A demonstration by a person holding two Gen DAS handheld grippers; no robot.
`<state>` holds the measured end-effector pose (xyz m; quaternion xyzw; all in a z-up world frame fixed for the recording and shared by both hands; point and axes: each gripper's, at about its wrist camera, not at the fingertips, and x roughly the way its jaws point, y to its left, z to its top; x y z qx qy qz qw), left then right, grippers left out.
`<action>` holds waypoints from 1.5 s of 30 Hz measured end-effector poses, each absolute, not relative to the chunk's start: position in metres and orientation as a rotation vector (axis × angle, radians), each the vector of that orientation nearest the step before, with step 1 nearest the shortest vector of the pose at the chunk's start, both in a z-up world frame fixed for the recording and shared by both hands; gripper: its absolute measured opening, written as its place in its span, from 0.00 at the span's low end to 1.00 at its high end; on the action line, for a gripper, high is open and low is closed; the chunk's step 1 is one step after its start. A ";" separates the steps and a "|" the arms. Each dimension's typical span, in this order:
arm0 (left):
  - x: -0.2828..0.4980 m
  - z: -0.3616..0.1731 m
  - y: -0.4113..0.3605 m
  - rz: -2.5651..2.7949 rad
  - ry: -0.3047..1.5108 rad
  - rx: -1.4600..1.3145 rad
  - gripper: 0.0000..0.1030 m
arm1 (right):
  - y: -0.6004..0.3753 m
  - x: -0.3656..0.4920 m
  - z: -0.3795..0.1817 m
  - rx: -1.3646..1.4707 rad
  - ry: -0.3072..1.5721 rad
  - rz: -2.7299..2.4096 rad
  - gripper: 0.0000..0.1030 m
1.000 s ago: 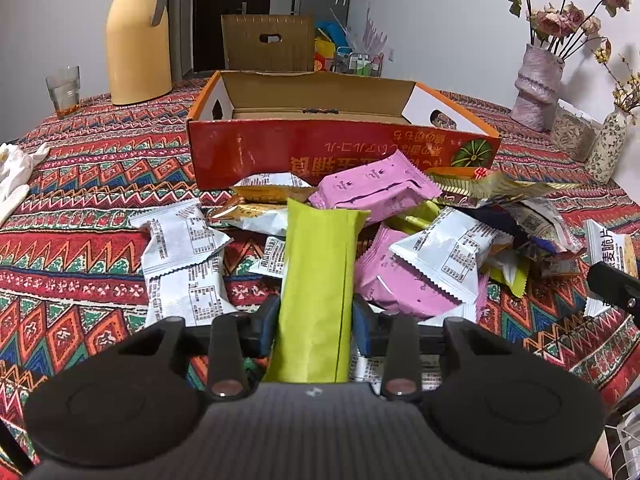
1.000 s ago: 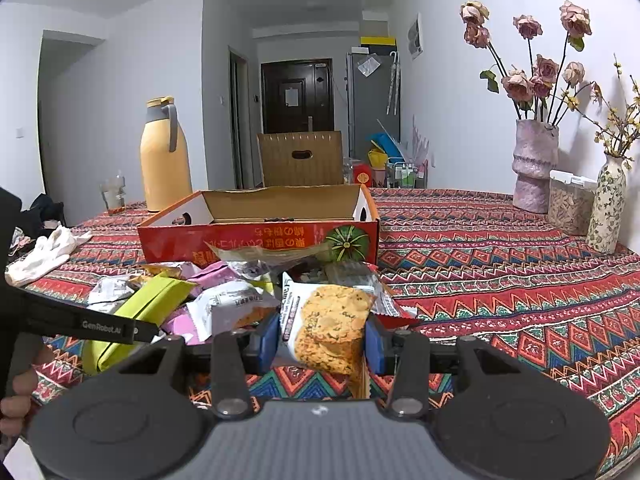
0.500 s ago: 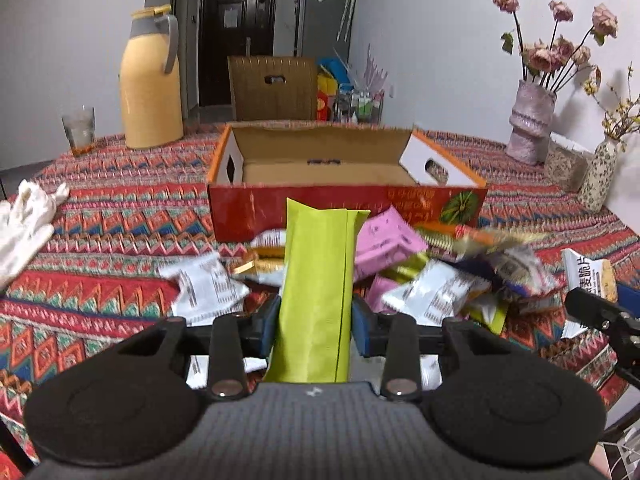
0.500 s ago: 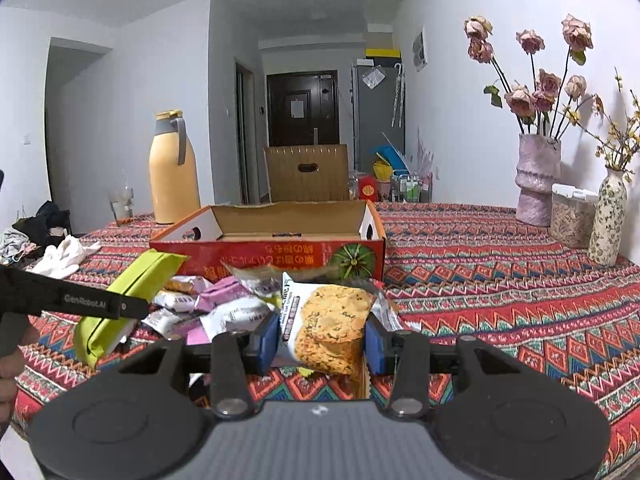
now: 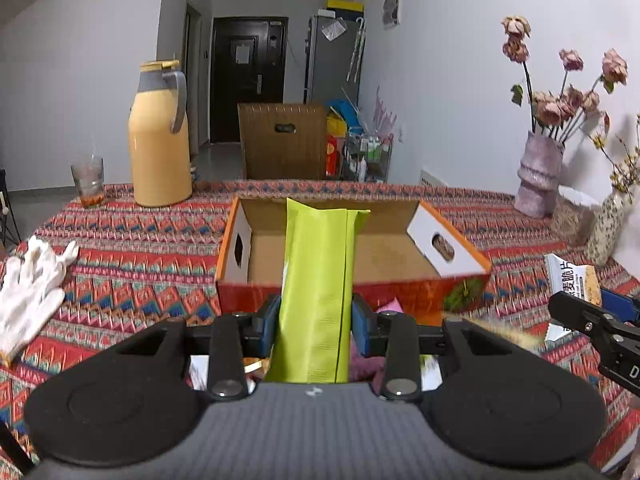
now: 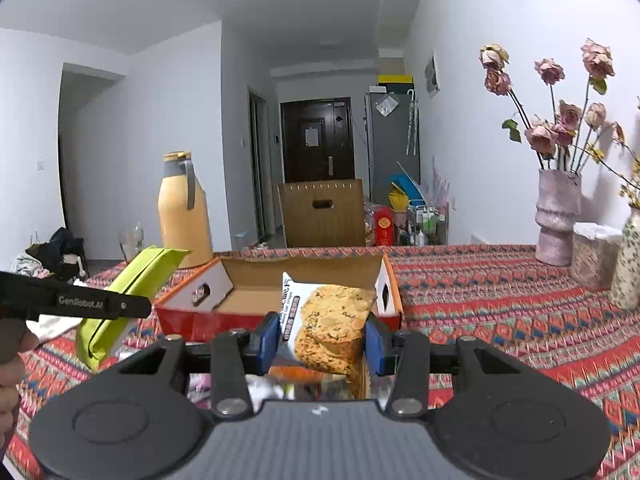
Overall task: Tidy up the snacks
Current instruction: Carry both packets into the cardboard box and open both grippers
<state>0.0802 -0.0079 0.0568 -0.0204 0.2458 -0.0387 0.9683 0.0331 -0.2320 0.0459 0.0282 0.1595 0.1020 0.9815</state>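
Observation:
My left gripper (image 5: 316, 326) is shut on a long lime-green snack packet (image 5: 318, 280) and holds it raised in front of the open red cardboard box (image 5: 248, 296). The green packet also shows in the right wrist view (image 6: 124, 292), at the left. My right gripper (image 6: 322, 338) is shut on a cookie packet (image 6: 328, 328), raised before the same box (image 6: 188, 320). The cookie packet also shows at the right edge of the left wrist view (image 5: 572, 280). The remaining loose snacks lie below both grippers, mostly hidden.
A yellow thermos (image 5: 160, 148) and a glass (image 5: 88, 180) stand at the back left. White gloves (image 5: 28, 280) lie at the left. Vases with dried flowers (image 5: 536, 176) and a jar (image 6: 592, 256) stand at the right. A patterned cloth (image 6: 500, 300) covers the table.
Both grippers have risen from the snack pile with their packets, toward the box. The pile has dropped out of sight below them.

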 end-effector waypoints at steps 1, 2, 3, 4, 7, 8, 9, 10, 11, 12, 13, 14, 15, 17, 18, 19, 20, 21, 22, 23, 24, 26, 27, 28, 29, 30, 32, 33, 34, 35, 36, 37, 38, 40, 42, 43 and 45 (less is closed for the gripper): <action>0.085 0.060 -0.008 -0.077 0.492 -0.044 0.36 | -0.233 0.040 0.049 0.057 0.320 0.207 0.42; 0.089 0.062 -0.008 -0.075 0.487 -0.046 0.36 | -0.233 0.046 0.051 0.058 0.320 0.209 0.42; 0.095 0.065 -0.009 -0.071 0.482 -0.048 0.36 | -0.233 0.053 0.053 0.058 0.320 0.212 0.42; 0.100 0.068 -0.009 -0.067 0.479 -0.050 0.36 | -0.234 0.062 0.056 0.057 0.322 0.215 0.42; 0.118 0.074 -0.009 -0.057 0.475 -0.060 0.36 | -0.235 0.089 0.062 0.057 0.335 0.222 0.42; 0.125 0.076 -0.009 -0.052 0.473 -0.063 0.36 | -0.235 0.098 0.063 0.055 0.341 0.224 0.42; 0.131 0.077 -0.009 -0.048 0.472 -0.065 0.36 | -0.235 0.108 0.064 0.056 0.351 0.226 0.42; 0.137 0.078 -0.009 -0.045 0.471 -0.068 0.36 | -0.235 0.119 0.066 0.057 0.363 0.229 0.42; 0.144 0.079 -0.009 -0.041 0.470 -0.072 0.36 | -0.235 0.129 0.066 0.058 0.373 0.233 0.42; 0.150 0.080 -0.008 -0.037 0.471 -0.076 0.36 | -0.234 0.138 0.066 0.057 0.382 0.234 0.42; 0.158 0.080 -0.008 -0.032 0.474 -0.081 0.36 | -0.232 0.149 0.066 0.053 0.394 0.234 0.42; 0.165 0.080 -0.008 -0.027 0.476 -0.087 0.36 | -0.231 0.158 0.065 0.049 0.406 0.235 0.42; 0.173 0.081 -0.007 -0.023 0.480 -0.094 0.36 | -0.230 0.169 0.065 0.046 0.421 0.236 0.42; 0.186 0.081 -0.007 -0.015 0.484 -0.104 0.36 | -0.228 0.186 0.064 0.042 0.449 0.241 0.42; 0.193 0.080 -0.007 -0.010 0.487 -0.107 0.36 | -0.226 0.193 0.064 0.036 0.462 0.244 0.42; 0.201 0.079 -0.007 -0.004 0.494 -0.113 0.36 | -0.225 0.201 0.063 0.026 0.476 0.246 0.42; 0.207 0.078 -0.006 -0.001 0.501 -0.119 0.36 | -0.223 0.209 0.062 0.018 0.488 0.246 0.42; 0.215 0.076 -0.007 0.001 0.509 -0.123 0.36 | -0.222 0.216 0.060 0.009 0.501 0.249 0.42; 0.221 0.074 -0.007 0.004 0.514 -0.122 0.36 | -0.220 0.225 0.058 0.000 0.519 0.253 0.42; 0.227 0.071 -0.008 0.009 0.520 -0.121 0.36 | -0.218 0.231 0.056 -0.008 0.533 0.254 0.42; 0.233 0.068 -0.009 0.013 0.530 -0.120 0.36 | -0.216 0.239 0.054 -0.021 0.552 0.254 0.42; 0.244 0.060 -0.009 0.018 0.553 -0.122 0.36 | -0.212 0.253 0.049 -0.041 0.595 0.259 0.42; 0.249 0.055 -0.009 0.024 0.564 -0.122 0.36 | -0.211 0.259 0.045 -0.045 0.616 0.261 0.42; 0.255 0.050 -0.009 0.031 0.578 -0.124 0.36 | -0.209 0.266 0.042 -0.051 0.639 0.260 0.42; 0.260 0.046 -0.009 0.036 0.589 -0.126 0.36 | -0.208 0.271 0.039 -0.059 0.654 0.259 0.42; 0.264 0.042 -0.009 0.041 0.601 -0.126 0.36 | -0.207 0.277 0.037 -0.065 0.667 0.257 0.42; 0.272 0.032 -0.007 0.051 0.621 -0.122 0.36 | -0.206 0.286 0.032 -0.078 0.693 0.256 0.42; 0.274 0.027 -0.006 0.054 0.630 -0.125 0.36 | -0.206 0.289 0.029 -0.083 0.703 0.255 0.42; 0.276 0.023 -0.005 0.055 0.640 -0.130 0.36 | -0.205 0.291 0.027 -0.089 0.713 0.254 0.42; 0.279 0.018 -0.004 0.058 0.648 -0.133 0.36 | -0.204 0.293 0.024 -0.096 0.721 0.253 0.42; 0.281 0.015 -0.004 0.063 0.656 -0.134 0.36 | -0.203 0.294 0.022 -0.102 0.729 0.253 0.42; 0.283 0.011 -0.002 0.067 0.664 -0.136 0.36 | -0.202 0.296 0.019 -0.105 0.736 0.255 0.42; 0.284 0.008 -0.001 0.069 0.671 -0.139 0.36 | -0.201 0.297 0.017 -0.108 0.742 0.255 0.42; 0.286 0.004 0.001 0.069 0.681 -0.149 0.36 | -0.201 0.300 0.014 -0.111 0.751 0.259 0.42; 0.288 0.001 0.003 0.069 0.687 -0.155 0.36 | -0.200 0.302 0.011 -0.113 0.757 0.262 0.42; 0.288 0.000 0.004 0.067 0.690 -0.158 0.36 | -0.199 0.304 0.010 -0.113 0.760 0.264 0.42; 0.289 -0.002 0.004 0.066 0.694 -0.158 0.36 | -0.198 0.306 0.007 -0.112 0.767 0.265 0.42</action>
